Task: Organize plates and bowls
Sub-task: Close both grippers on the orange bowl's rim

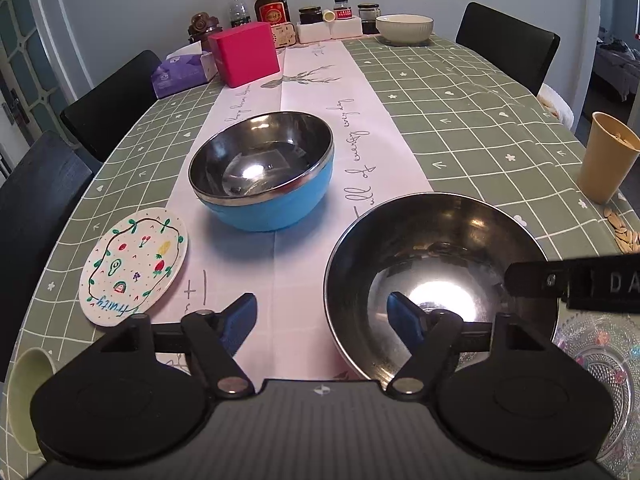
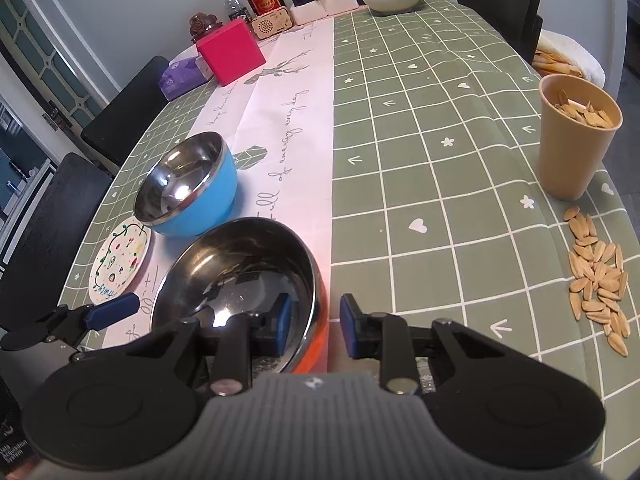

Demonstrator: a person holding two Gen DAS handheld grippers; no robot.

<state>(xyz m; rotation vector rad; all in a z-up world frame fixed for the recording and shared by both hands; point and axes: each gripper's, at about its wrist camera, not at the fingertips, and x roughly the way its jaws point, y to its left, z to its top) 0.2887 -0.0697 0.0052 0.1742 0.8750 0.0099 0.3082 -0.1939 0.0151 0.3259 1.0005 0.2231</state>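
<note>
A steel bowl (image 1: 440, 240) with an orange outside (image 2: 240, 264) stands near the table's front edge. My left gripper (image 1: 322, 320) is open and straddles its left rim, with one blue pad inside the bowl and the other over the white runner. My right gripper (image 2: 315, 318) straddles the right rim the same way, and a small gap shows on each side of the wall. Behind stands a blue bowl (image 1: 264, 176) with a steel inside (image 2: 188, 188). A painted fruit plate (image 1: 134, 266) lies to its left (image 2: 120, 268).
A clear glass plate (image 1: 600, 360) lies just right of the steel bowl. A tan cup (image 2: 576, 136) with seeds stands at the right edge, above loose seeds (image 2: 600, 284). A white bowl (image 1: 404, 28), pink box (image 1: 246, 54), bottles and jars line the back. Black chairs stand around the table.
</note>
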